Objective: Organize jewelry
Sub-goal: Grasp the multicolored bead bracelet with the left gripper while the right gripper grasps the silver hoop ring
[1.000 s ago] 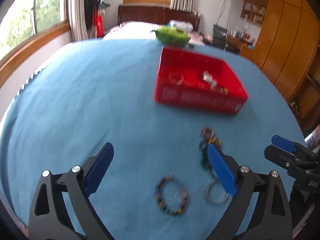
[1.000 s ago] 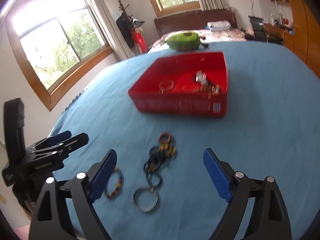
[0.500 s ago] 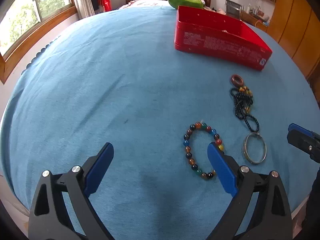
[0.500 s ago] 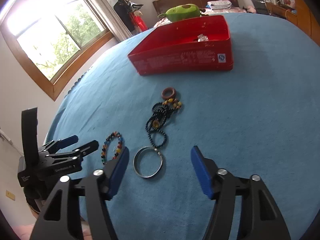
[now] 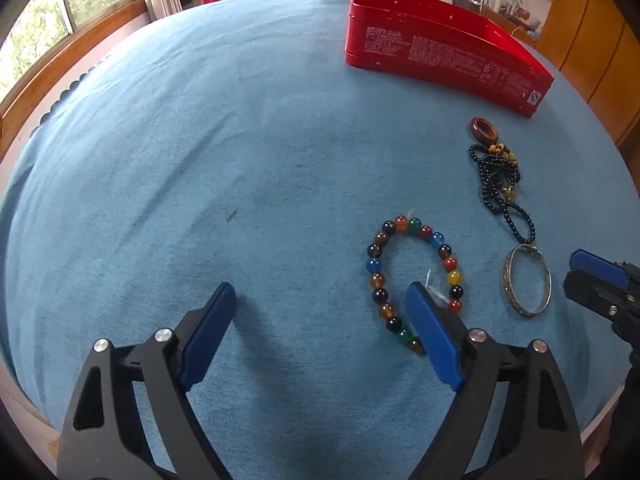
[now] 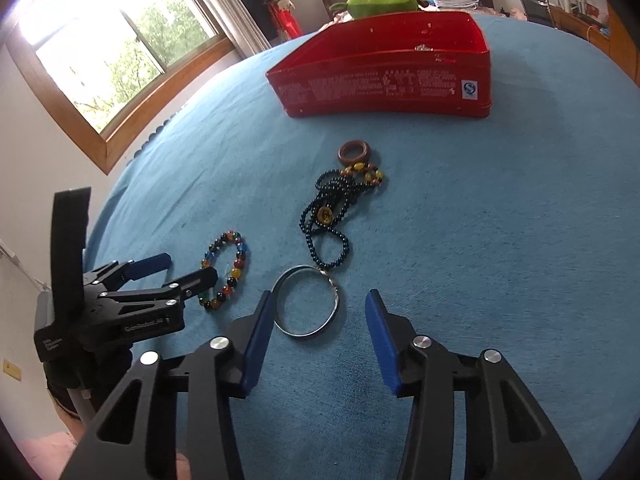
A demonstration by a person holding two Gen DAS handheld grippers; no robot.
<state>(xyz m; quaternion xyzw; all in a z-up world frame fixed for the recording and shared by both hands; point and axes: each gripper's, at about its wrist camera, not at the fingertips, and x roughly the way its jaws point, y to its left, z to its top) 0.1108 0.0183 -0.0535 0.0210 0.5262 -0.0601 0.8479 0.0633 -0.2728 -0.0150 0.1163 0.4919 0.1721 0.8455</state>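
A multicoloured bead bracelet (image 5: pixel 416 280) lies on the blue cloth; it also shows in the right wrist view (image 6: pixel 226 270). My left gripper (image 5: pixel 320 294) is open low over the cloth, its right finger tip inside the bracelet's loop. A silver bangle (image 6: pixel 306 300) lies just ahead of my open right gripper (image 6: pixel 320 300), whose left finger is beside its left rim; it also shows in the left wrist view (image 5: pixel 528 280). A black bead necklace (image 6: pixel 332 208) with a brown ring (image 6: pixel 354 152) lies beyond. The red tin box (image 6: pixel 384 80) stands farther back.
The blue cloth (image 5: pixel 200 160) covers a round table whose edge curves off on the left and near side. A green plush toy (image 6: pixel 380 0) lies behind the box. Windows are on the left, wooden cabinets (image 5: pixel 592 20) on the right.
Both grippers have come down and forward toward the jewelry. The left one now has a finger in the bead bracelet; the right one has narrowed and reached the bangle.
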